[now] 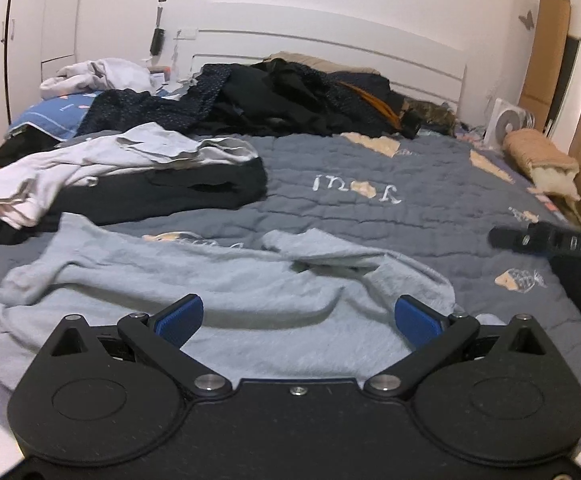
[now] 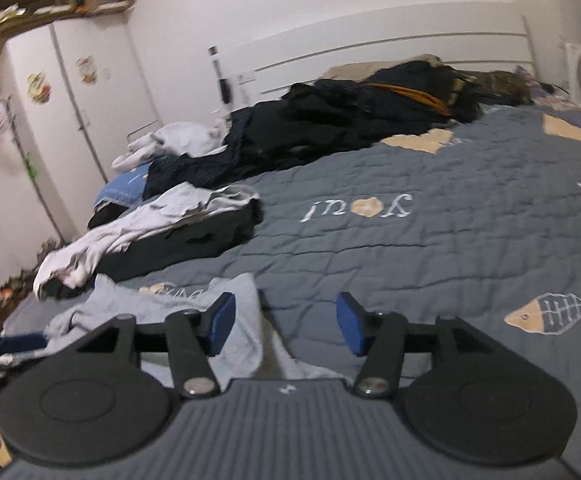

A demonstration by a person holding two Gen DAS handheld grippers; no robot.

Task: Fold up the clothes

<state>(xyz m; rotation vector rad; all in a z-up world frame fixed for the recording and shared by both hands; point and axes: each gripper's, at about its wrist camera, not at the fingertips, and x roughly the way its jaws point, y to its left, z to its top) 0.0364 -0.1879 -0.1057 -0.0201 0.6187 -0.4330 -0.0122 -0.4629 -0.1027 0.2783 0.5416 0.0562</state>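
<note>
Clothes lie scattered across a bed covered by a grey quilt (image 1: pixel 370 208) with fish patches. Nearest the cameras, a pale blue garment (image 1: pixel 210 280) is spread out, rumpled, on the near part of the quilt. The left hand-held gripper (image 1: pixel 298 316) hovers over it with its blue pads (image 1: pixel 180 316) spread wide and nothing between them. The right hand-held gripper (image 2: pixel 286 322) is also wide and empty, over the right edge of the same pale blue garment (image 2: pixel 162 312), one pad above the cloth and the other above bare quilt (image 2: pixel 430 240). Beyond and to the left, a white shirt (image 1: pixel 90 164) lies draped over folded black clothing (image 1: pixel 178 194). A large heap of dark clothes (image 1: pixel 290 100) sits farther back near the white headboard (image 1: pixel 330 44). A white wardrobe (image 2: pixel 70 92) stands at left.
</note>
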